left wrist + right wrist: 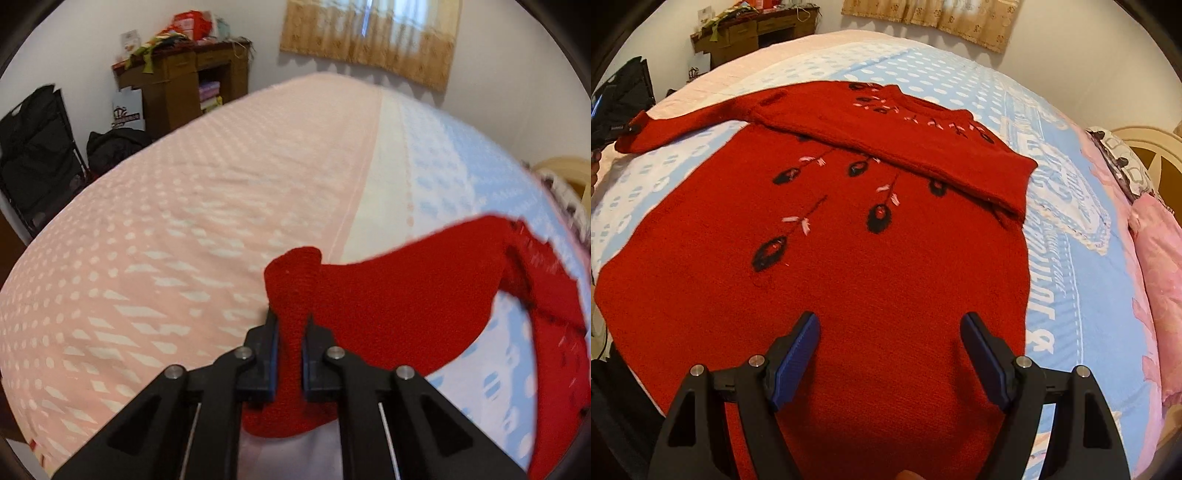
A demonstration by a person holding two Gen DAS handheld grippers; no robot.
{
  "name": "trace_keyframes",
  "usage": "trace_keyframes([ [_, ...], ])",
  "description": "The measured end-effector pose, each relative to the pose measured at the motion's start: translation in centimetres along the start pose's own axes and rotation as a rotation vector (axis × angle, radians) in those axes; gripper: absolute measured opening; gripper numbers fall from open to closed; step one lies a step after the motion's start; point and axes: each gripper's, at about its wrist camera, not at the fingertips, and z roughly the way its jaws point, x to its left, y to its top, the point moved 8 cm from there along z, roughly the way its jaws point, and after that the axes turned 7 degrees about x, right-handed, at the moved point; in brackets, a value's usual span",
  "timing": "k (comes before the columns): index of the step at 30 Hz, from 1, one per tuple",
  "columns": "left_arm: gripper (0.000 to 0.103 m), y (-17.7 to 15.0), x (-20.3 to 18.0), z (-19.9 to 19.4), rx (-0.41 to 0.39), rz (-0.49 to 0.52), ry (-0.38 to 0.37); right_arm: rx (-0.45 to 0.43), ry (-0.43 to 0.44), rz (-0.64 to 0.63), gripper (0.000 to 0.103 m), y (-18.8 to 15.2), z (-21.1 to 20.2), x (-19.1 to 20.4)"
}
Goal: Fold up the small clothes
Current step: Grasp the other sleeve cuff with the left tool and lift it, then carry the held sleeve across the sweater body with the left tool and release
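a wide bed covered by a pink and pale blue patterned sheet [207, 206] fills both views; much bare pink sheet is left open on the left side, up to the far edge near a brown wooden cabinet [173, 85]. a red knitted sweater with black and pink flower embroidery [849, 266] is spread flat on the blue part, its right sleeve [923, 151] folded across the chest, its left sleeve [687, 125] stretched out toward the sheet's pink side. a strip of blue sheet is left bare between the sweater's right edge and a pink pillow [1156, 258]. the left sleeve's cuff is clamped between the closed pads of the left gripper [290, 332]. the right gripper [890, 328] is held wide open over the sweater's lower body, nothing pinched.
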Motion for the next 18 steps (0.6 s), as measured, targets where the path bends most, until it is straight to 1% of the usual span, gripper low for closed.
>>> trace_keyframes([
  [2,0.010,0.6,0.2,-0.6,-0.020,-0.008,0.001,-0.005,0.009,-0.001,0.079,0.1,0.0,0.3],
  [6,0.010,1.6,-0.6,-2.2,-0.053,-0.021,-0.045,-0.019,0.006,0.001,0.079,0.3,-0.3,0.2],
  [12,0.010,4.1,-3.3,-5.9,-0.130,-0.024,-0.116,-0.042,-0.034,0.046,0.079,0.4,-1.4,-2.6],
  [15,0.010,5.9,-4.3,-7.9,-0.167,-0.033,-0.153,-0.021,-0.037,0.065,0.079,-0.7,-1.1,-3.8],
  [18,0.010,7.1,-5.8,-9.8,-0.201,-0.010,-0.177,0.022,-0.041,0.051,0.079,-2.7,-0.3,-4.2],
])
